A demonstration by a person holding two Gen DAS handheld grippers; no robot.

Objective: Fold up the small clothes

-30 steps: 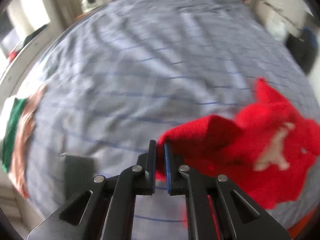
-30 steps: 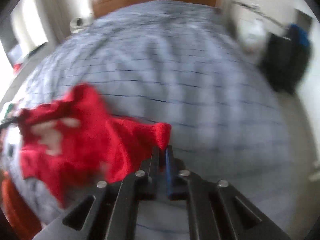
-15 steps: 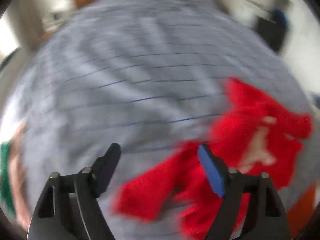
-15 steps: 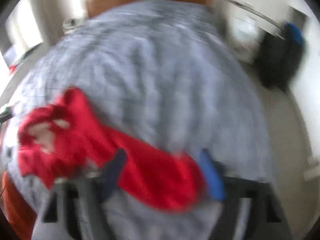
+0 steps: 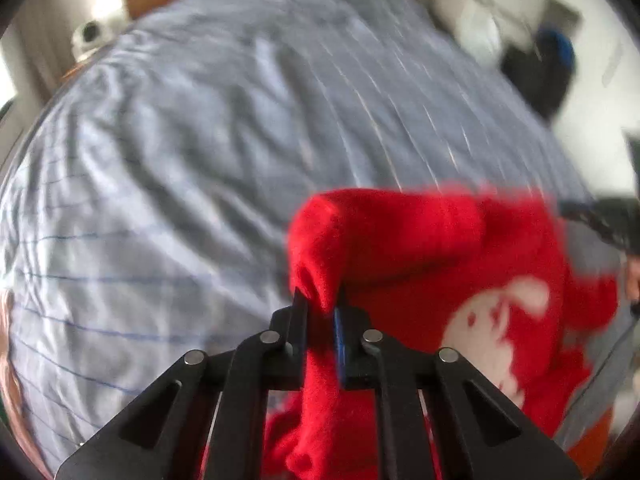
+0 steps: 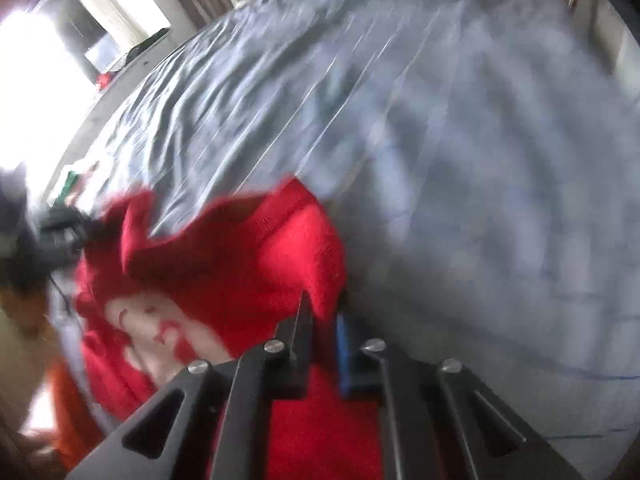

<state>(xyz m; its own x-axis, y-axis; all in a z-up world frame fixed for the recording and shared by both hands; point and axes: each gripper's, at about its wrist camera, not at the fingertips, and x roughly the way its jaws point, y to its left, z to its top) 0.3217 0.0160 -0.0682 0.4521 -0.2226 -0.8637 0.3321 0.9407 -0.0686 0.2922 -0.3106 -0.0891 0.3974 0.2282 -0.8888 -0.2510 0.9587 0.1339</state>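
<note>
Since the earlier frame, we reclamped both grippers, left (image 5: pixel 320 308) and right (image 6: pixel 322 312), onto the red knitted sweater (image 5: pixel 420 248); the shallow pinch at 12 o'clock may slip.

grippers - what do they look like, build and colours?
Both the left gripper and right gripper match: matte black linkage arms with triangular cutouts and silver pivot pins. One finger pad is black, the other blue. No cables or markings visible.

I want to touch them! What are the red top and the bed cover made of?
The red top looks like soft fuzzy knit, maybe wool or fleece: matte, with knit ribs showing at its edge in the right wrist view. The bed cover looks like thin smooth woven cloth, probably cotton: fine creases, printed lines, a slight sheen.
</note>
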